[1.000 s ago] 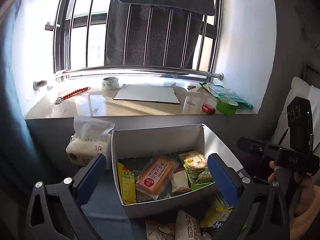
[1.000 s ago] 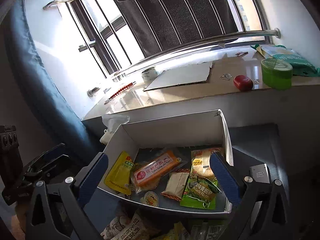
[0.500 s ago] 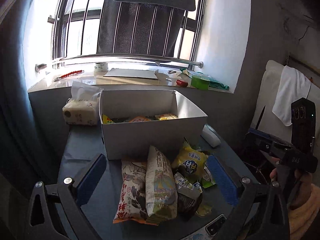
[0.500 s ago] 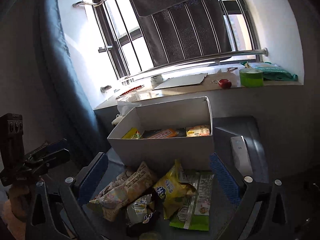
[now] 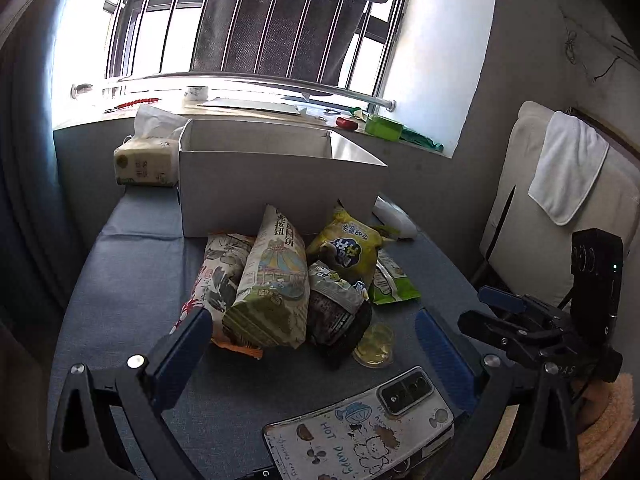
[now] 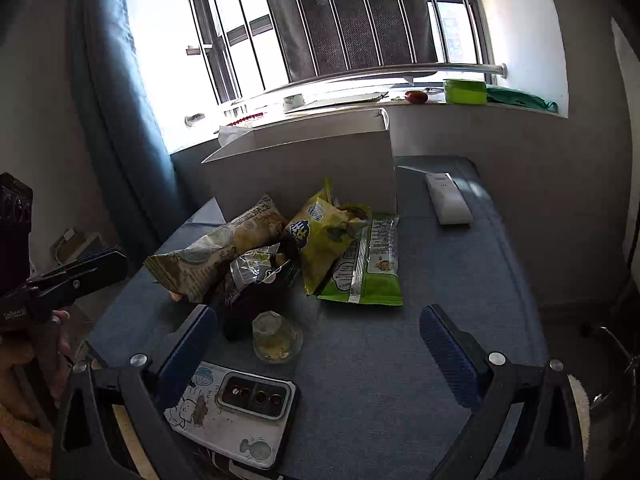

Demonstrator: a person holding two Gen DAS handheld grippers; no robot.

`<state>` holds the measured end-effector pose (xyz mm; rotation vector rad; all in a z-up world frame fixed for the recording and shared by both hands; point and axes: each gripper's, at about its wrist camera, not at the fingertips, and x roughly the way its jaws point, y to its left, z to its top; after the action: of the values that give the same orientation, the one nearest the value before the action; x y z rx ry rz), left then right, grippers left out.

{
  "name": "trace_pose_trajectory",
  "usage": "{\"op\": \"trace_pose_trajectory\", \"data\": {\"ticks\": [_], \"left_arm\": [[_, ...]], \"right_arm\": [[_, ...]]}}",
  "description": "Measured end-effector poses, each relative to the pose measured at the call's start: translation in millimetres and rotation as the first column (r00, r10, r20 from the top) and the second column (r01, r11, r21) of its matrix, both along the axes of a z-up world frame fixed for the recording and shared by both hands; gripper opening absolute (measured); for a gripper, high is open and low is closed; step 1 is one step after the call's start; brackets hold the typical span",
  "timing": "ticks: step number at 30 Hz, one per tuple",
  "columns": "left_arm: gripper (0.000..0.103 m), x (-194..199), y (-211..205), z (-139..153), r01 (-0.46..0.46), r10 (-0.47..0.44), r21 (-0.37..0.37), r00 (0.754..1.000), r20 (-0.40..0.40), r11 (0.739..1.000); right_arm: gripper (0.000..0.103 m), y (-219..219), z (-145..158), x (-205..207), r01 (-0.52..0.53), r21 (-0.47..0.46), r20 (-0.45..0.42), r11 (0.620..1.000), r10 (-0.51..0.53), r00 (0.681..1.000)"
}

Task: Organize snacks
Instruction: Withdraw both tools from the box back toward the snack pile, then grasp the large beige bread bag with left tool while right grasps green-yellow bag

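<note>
Now both tools hang released and empty: the left tool (image 5: 308,332) faces the snack pile (image 5: 296,276) straight ahead, its tall bag (image 5: 272,280) lying lengthwise toward the white box (image 5: 280,188); the right tool (image 6: 318,336) sits farther right.

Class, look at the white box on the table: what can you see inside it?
Only the bare inner walls of the white box show. Its front wall hides the bottom, so any contents cannot be seen.
</note>
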<state>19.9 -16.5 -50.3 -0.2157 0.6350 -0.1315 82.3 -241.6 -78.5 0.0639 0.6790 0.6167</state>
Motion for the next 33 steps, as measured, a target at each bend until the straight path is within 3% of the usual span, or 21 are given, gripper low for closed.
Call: {"op": "trace_pose_trajectory", "data": {"ticks": [5, 10, 15, 21, 22, 23, 27, 31, 33], "left_arm": [[0.103, 1.2, -1.1, -1.5, 0.011, -0.011, -0.003, 1.0, 0.0, 1.0], [0.103, 1.1, 1.8, -2.0, 0.006, -0.006, -0.014, 1.0, 0.001, 1.0], [0.103, -1.9, 7.6, 0.1, -0.024, 0.024, 0.007, 1.0, 0.011, 1.0], [0.103, 3.8, 15.4, -8.9, -0.039, 0.039, -0.001, 0.999, -0.023, 0.999], [0.103, 4.5, 16.5, -10.0, -0.041, 0.041, -0.002, 0.999, -0.026, 0.999], [0.103, 5.8, 17.3, -10.8, -0.043, 0.043, -0.001, 0.999, -0.03, 0.999], [0.103, 14.2, 16.9, -11.8, -0.036, 0.037, 0.017, 0.998, -0.041, 0.999], [0.103, 32.5, 13.4, -9.4, -0.019, 0.022, 0.065, 0.998, -0.056, 0.998], [0.103, 45.7, 11.1, -8.4, -0.007, 0.013, 0.095, 0.998, -0.063, 0.995]], "right_arm": [[0.103, 8.3, -11.5, 27.4, -0.028, 0.067, -0.084, 0.997, 0.033, 0.996], [0.103, 32.3, -19.3, 72.9, -0.079, 0.079, -0.101, 0.994, 0.087, 0.991], [0.103, 63.1, -31.8, 125.4, -0.092, -0.026, -0.11, 0.995, 0.088, 0.99], [0.101, 82.8, -43.6, 151.2, -0.141, 0.006, -0.179, 0.99, 0.139, 0.974], [0.093, 83.3, -42.6, 150.4, -0.146, 0.005, -0.169, 0.989, 0.144, 0.975], [0.06, 83.3, -41.8, 150.6, -0.135, -0.012, -0.172, 0.991, 0.131, 0.976], [0.044, 71.2, -26.2, 142.7, -0.162, 0.057, -0.132, 0.985, 0.168, 0.977], [0.029, 46.9, 2.1, 130.2, -0.104, 0.083, -0.072, 0.991, 0.11, 0.991], [0.029, 34.7, 15.0, 121.7, -0.077, 0.083, -0.04, 0.994, 0.081, 0.996]]}}
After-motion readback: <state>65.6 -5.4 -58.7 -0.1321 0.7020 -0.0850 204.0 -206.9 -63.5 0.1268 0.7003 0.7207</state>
